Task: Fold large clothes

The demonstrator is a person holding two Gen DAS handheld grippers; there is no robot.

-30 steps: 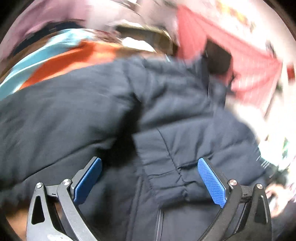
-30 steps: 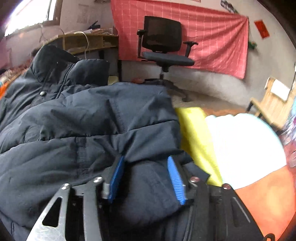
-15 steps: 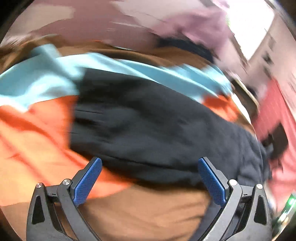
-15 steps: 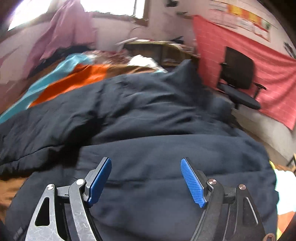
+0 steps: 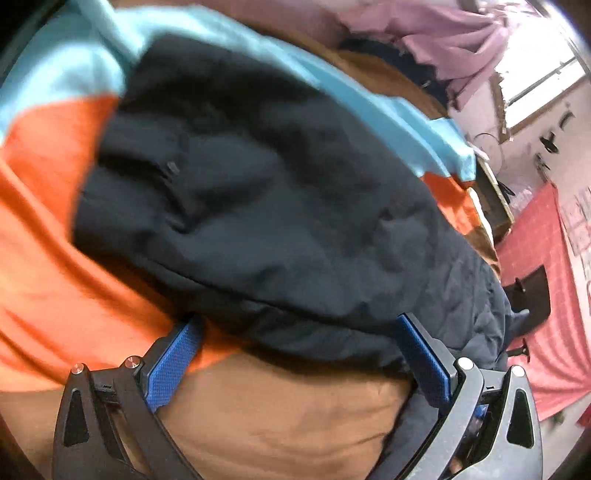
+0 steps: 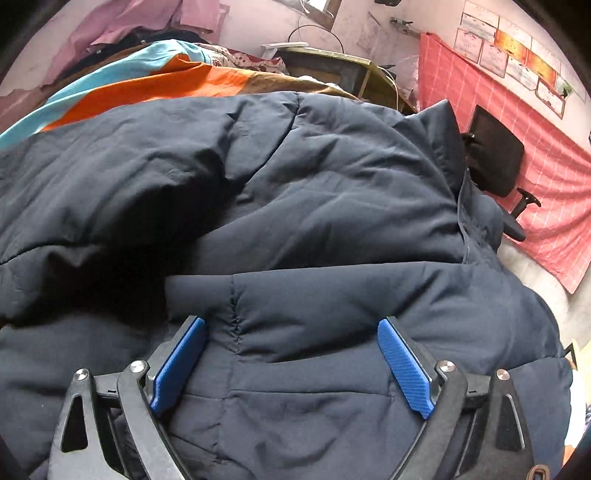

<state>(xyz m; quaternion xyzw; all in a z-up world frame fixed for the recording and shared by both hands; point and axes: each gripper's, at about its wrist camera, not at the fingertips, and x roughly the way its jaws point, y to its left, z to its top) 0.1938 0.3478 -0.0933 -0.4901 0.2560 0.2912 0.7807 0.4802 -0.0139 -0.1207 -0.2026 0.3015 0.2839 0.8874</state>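
A large dark navy padded jacket (image 6: 314, 206) lies spread over a bed. In the right wrist view it fills most of the frame, its collar at the upper right. My right gripper (image 6: 291, 325) is open just above a quilted panel, with jacket fabric between the blue pads but not pinched. In the left wrist view a sleeve or side of the jacket (image 5: 258, 192) lies on the orange, blue and brown bedcover (image 5: 48, 221). My left gripper (image 5: 295, 325) is open at the jacket's near edge, its right pad against the fabric.
A black office chair (image 6: 498, 166) stands before a red cloth on the wall (image 6: 546, 155). Pink garments (image 5: 443, 33) hang at the bed's far side under a window. A cluttered desk (image 6: 332, 70) sits beyond the bed.
My right gripper has let go of the jacket and opened, then swung left over it. My left gripper swung from the jacket body to its edge by the bedcover and moved closer.
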